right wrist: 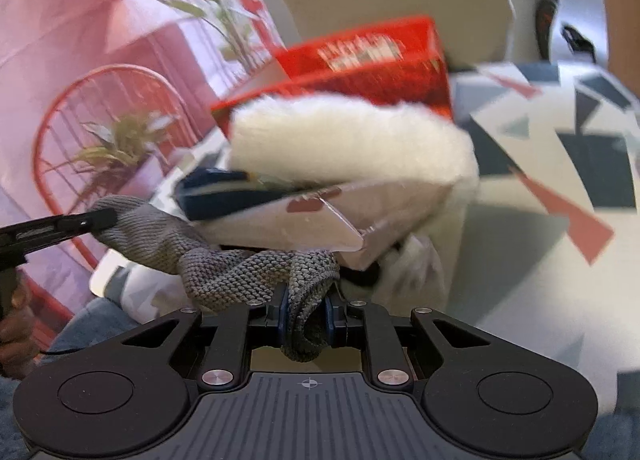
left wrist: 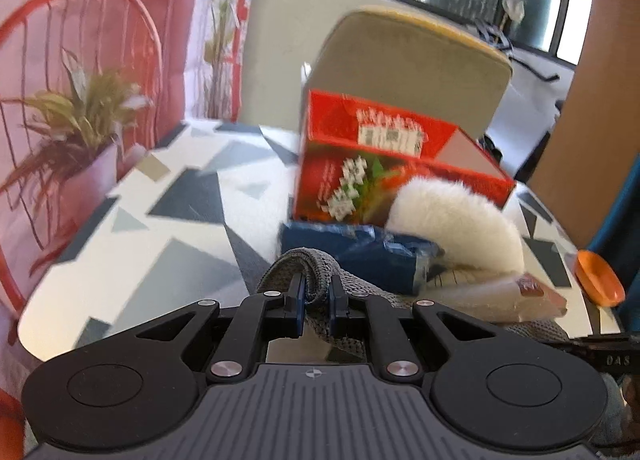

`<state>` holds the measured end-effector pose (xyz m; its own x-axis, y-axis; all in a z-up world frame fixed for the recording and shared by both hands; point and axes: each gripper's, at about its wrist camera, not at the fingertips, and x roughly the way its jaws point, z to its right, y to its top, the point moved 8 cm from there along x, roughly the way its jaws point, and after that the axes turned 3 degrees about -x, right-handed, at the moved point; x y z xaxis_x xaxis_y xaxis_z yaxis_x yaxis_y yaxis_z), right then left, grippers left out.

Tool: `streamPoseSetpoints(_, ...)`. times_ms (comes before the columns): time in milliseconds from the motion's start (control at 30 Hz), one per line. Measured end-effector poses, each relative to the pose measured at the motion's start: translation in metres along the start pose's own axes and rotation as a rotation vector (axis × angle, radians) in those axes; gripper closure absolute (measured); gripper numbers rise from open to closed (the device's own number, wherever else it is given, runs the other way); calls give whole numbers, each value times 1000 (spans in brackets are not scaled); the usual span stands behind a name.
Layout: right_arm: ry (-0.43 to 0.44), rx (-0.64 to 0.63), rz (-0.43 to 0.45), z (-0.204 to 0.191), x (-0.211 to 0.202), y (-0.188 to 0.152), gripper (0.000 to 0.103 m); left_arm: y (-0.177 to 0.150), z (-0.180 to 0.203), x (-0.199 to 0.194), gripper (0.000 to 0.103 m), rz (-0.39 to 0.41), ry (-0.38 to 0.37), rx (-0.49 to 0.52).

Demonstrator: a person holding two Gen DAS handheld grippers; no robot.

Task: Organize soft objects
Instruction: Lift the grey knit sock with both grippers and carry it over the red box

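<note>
Both views are motion-blurred; print on the red box (left wrist: 384, 164) is unreadable. The table (left wrist: 132, 228), white with grey and dark geometric patches, fills the lower field, its near edge cut off behind the gripper bodies. A beige chair back (left wrist: 408, 72) stands at 12 o'clock beyond the box; a potted plant (left wrist: 84, 120) with a red wire chair (left wrist: 80, 0) sits at 9 o'clock against a pink wall.

The grey knit cloth (right wrist: 240, 264) hangs between the two tools, carrying a white fluffy item (right wrist: 344, 140), a blue packet (left wrist: 360, 252) and a clear-wrapped pack (right wrist: 304, 224); their undersides are hidden. The left gripper (left wrist: 316, 292) is clamped on one bunched end of the cloth, the right gripper (right wrist: 306, 312) on the other.
</note>
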<state>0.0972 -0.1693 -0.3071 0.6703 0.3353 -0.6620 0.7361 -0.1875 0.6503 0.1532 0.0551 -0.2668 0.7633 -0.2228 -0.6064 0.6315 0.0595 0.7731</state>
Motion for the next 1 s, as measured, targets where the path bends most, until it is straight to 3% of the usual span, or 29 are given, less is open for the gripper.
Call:
streamPoseSetpoints(133,-27,35,-6,5,-2,-4,87,-7,10,6,91,-27,-15,53)
streamPoseSetpoints(500,-34,-18,68,-7,-36,10,87,4,18,-14,91,53,-60,70)
streamPoseSetpoints(800,7,-91,173,-26,-64,49,87,36,24,-37,91,155,-114,60)
streamPoseSetpoints(1000,-4,-102,210,-25,-69,70,87,48,26,-36,91,171,-122,50)
